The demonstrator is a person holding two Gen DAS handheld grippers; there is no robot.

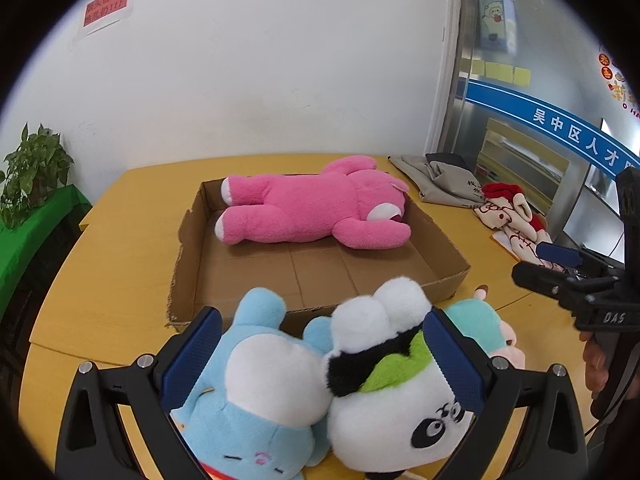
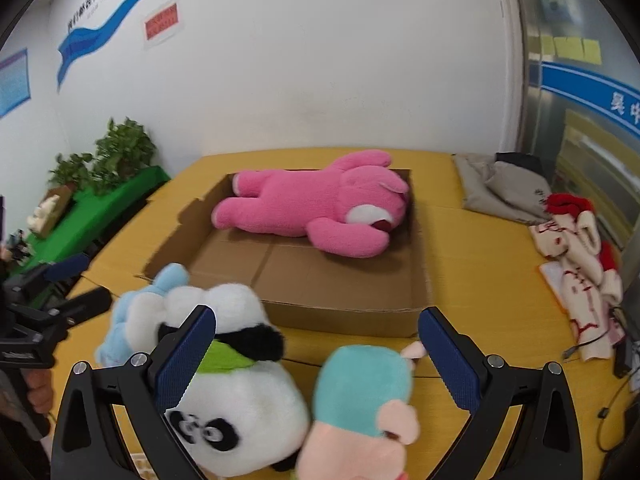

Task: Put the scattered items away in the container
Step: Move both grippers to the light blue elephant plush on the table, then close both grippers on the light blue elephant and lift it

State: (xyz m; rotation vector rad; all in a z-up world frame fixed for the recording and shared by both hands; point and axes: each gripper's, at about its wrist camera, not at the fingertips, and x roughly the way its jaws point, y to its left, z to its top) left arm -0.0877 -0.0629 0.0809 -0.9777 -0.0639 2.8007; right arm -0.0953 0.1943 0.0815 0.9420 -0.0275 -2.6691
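The box (image 1: 320, 276) lies open on the yellow surface (image 1: 120, 240), toward its far edge, with the pink bear (image 1: 316, 208) already inside along the far wall, long axis parallel to that wall. Three toys remain outside, bunched at the box's near wall: a blue toy (image 1: 248, 392), a panda (image 1: 396, 396) and a teal toy (image 2: 360, 384). The left gripper (image 1: 320, 360) has its jaws spread wide, straddling the blue toy and the panda together; both pads lie against or just beside the plush, but no squeeze is evident. The right gripper (image 2: 316, 356) also has its jaws released: the teal toy sits between them, and the left pad overlaps the panda's flank. The deciding relation: the box lies directly ahead of both grippers, just beyond the toys, so any carry runs forward over the low near wall. The left gripper is nearer the blue toy, the right nearer the teal toy; the panda lies between, within reach of either. The panda's long axis runs roughly toward the box, head nearest the cameras. The left view shows the blue toy's face and the right gripper's side profile; the right view alone shows the teal toy's full body and the free box floor ahead of it. A wide grasp on two toys risks one slipping out.
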